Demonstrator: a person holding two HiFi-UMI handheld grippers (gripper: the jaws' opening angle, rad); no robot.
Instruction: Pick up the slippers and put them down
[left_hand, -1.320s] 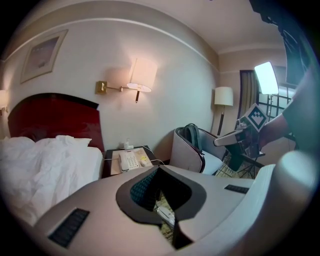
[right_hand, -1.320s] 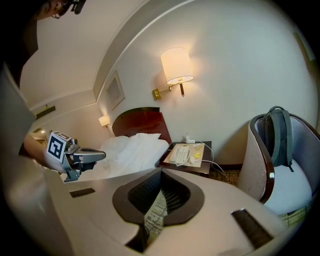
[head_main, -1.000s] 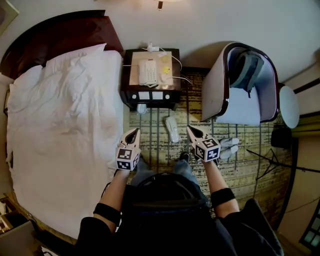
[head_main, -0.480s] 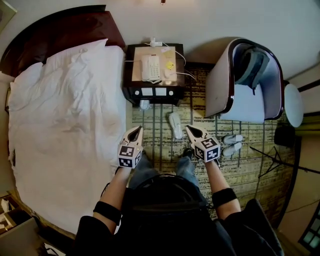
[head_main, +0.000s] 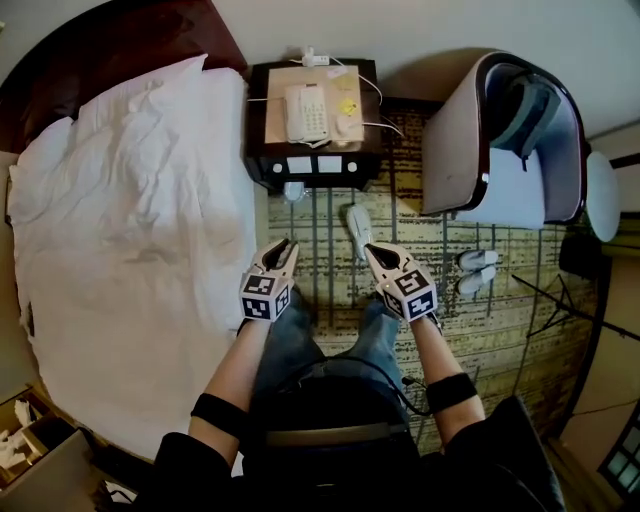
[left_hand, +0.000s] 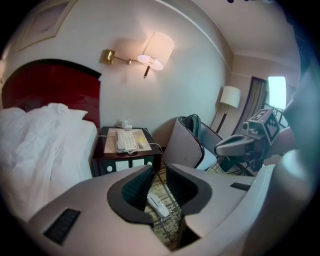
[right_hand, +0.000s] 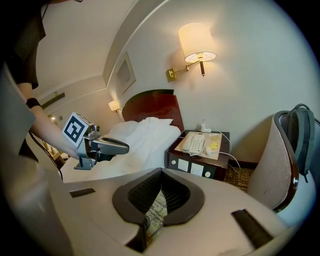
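**Plainly the reach stage: the slipper lay untouched on the floor, and neither claw had it**

One white slipper (head_main: 358, 228) lay alone on the patterned carpet (head_main: 500, 335). It was lengthwise in front of the person, with its far end pointing toward the bedside desk (head_main: 262, 168). Nothing touched it.

The left claw (head_main: 284, 246) hung just to its left and above it, angled down. Its jaws had just been opening and stood a little apart. Nothing was between them. In the left gripper view the slipper only showed through the gap, lying on the floor beyond.

The right claw (head_main: 373, 250) hung close to the slipper's near end, also tilted down. Its tips were together and it held nothing. Only a sliver of carpet showed behind its pads in the right gripper view.

Farther off, a pair of slippers (head_main: 478, 259) lay side by side on the carpet at the foot of the armchair (head_main: 450, 150), well apart from both claws. The bedside desk carried a telephone (head_main: 307, 112), and the bed (head_main: 130, 230) filled the left side.

As a judgement, the pick-up had not started and this was the approach to the lone slipper. The left claw looked the likelier one to take it, being lined up on it and part-open. The next move would call for:

- spreading the jaws wider than the slipper's edge or upper
- lowering to the floor
- closing on a thin, soft part without pinching the carpet

The right claw would have to open before it could help.
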